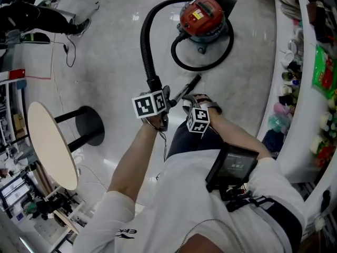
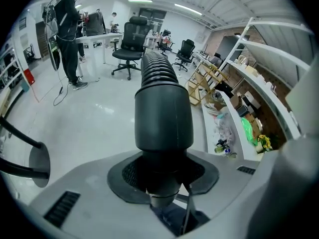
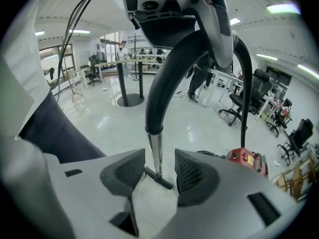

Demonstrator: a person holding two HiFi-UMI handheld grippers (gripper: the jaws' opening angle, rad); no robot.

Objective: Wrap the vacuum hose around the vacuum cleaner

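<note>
Much bare floor point(image 1: 110, 57) around vacuum cleaner point(image 1: 202, 16) and hose point(image 1: 146, 41), shelf edge point(image 1: 275, 78) rightward.

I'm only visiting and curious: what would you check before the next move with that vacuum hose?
1. Left gripper clamped on hose: ok.
2. Right gripper holding the metal tube: not ok; the jaws are apart and the tube stands between them untouched.
3. Vacuum upright: ok.
4. Hose wrapped round vacuum: not ok; a long stretch arcs free up to the left gripper.
5. Far hose end fixed to vacuum: cannot tell.
</note>
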